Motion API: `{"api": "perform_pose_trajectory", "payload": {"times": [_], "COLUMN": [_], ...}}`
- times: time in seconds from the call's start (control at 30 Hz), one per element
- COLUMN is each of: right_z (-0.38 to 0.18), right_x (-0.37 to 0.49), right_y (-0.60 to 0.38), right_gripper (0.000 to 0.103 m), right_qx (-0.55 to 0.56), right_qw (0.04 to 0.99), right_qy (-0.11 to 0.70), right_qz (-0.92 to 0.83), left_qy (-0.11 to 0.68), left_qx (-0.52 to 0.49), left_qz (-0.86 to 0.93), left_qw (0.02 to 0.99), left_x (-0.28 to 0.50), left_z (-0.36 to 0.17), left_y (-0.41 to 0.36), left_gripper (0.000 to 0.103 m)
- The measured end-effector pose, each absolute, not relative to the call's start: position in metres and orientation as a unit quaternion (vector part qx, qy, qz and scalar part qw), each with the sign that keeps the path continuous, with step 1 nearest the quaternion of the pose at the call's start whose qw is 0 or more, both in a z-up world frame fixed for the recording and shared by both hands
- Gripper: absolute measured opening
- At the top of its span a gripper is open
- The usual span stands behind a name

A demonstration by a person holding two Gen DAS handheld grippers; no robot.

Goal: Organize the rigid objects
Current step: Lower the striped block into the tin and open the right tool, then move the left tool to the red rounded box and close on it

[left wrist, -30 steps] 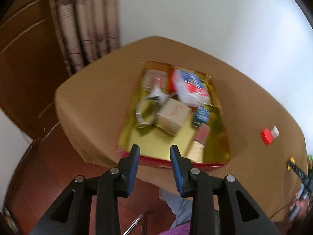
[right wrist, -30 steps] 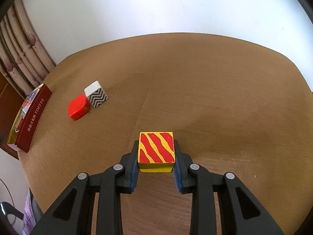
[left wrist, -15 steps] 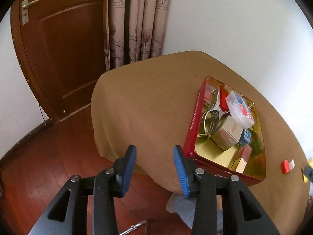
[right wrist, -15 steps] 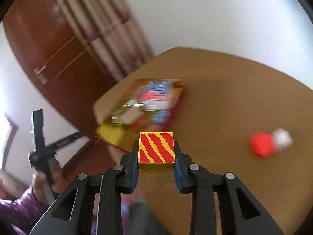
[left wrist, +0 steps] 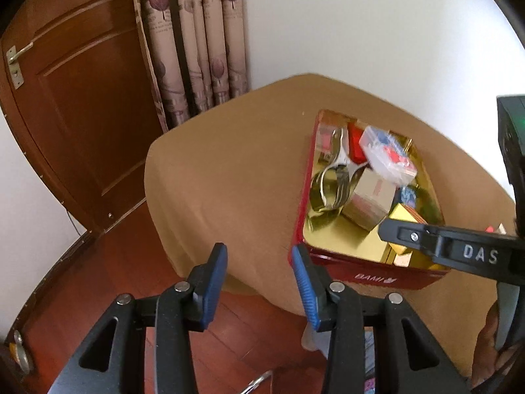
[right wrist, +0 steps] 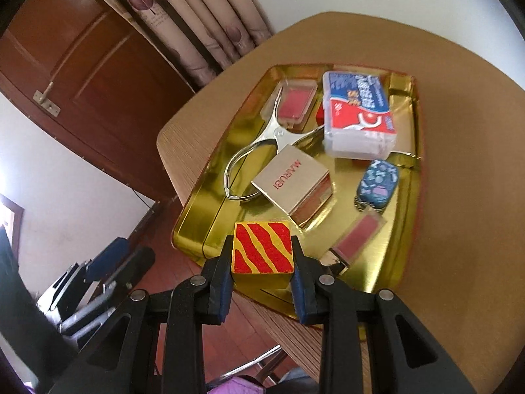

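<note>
- The yellow wooden cube with wavy red stripes (right wrist: 262,250) is getting squeezed between the blue pads of the right gripper (right wrist: 262,282), hanging over the near edge of the gold-lined red tin tray (right wrist: 210,197).
- The tray is sitting on the tan table (right wrist: 459,197) and holding a beige MARUBI cardboard box (right wrist: 292,182), a clear plastic case with a blue and red label (right wrist: 357,118), silver metal tongs (right wrist: 262,144) and a dark blue patterned oval case (right wrist: 377,185).
- The left gripper (left wrist: 259,282) is hanging wide open with nothing in it, off the table's edge over the reddish wooden floor (left wrist: 115,262), near the tray's left corner.
</note>
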State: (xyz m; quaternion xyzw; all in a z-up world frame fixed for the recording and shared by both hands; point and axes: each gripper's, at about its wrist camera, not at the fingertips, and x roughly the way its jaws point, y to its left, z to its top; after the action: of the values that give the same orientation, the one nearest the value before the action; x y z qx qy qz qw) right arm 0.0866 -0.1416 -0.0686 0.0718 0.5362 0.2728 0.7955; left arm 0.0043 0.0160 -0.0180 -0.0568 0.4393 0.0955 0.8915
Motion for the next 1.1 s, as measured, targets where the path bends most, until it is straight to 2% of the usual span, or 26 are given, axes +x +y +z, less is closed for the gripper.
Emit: {"api": "perform_pose_trajectory", "payload": {"times": [0.3,0.57,0.63,0.7,0.8,1.0,1.07,1.1], "right_z": [-0.076,-0.047,-0.042,-0.043,-0.059,-0.103,-0.114,-0.119], "right_x": [0.096,0.074,0.061,0.049,0.038,0.011,0.0,-0.005], "right_y": [-0.121,-0.145,-0.173,-0.212,-0.276,-0.414,-0.452,-0.468], "right_gripper": [0.03,0.04,0.057,0.065,0.065,0.065,0.07,0.075], "right_qx": [0.057,0.071,0.079,0.079,0.028,-0.028,-0.038,-0.038], "right_qw": [0.799,0.833,0.856,0.882,0.91,0.891,0.88,0.874], "right_qy": [0.536,0.477,0.45,0.425,0.41,0.428,0.43,0.433], "right_qz": [0.265,0.271,0.243,0.187,0.063,-0.148,-0.198,-0.217], "left_qy": [0.448,0.459,0.463,0.464,0.467,0.463,0.459,0.458], "left_qx": [-0.051,-0.031,-0.025,-0.019,-0.009,0.018,0.036,0.047], "left_qz": [0.096,0.094,0.092,0.091,0.091,0.094,0.099,0.1], "left_qw": [0.887,0.883,0.881,0.881,0.879,0.881,0.882,0.882], "left_x": [0.008,0.01,0.011,0.01,0.01,0.007,0.006,0.006], "left_z": [-0.023,-0.028,-0.029,-0.03,-0.031,-0.03,-0.03,-0.031], "left_y": [0.013,0.006,0.004,0.002,-0.002,-0.013,-0.018,-0.022], "left_gripper": [0.042,0.042,0.042,0.042,0.042,0.042,0.042,0.042]}}
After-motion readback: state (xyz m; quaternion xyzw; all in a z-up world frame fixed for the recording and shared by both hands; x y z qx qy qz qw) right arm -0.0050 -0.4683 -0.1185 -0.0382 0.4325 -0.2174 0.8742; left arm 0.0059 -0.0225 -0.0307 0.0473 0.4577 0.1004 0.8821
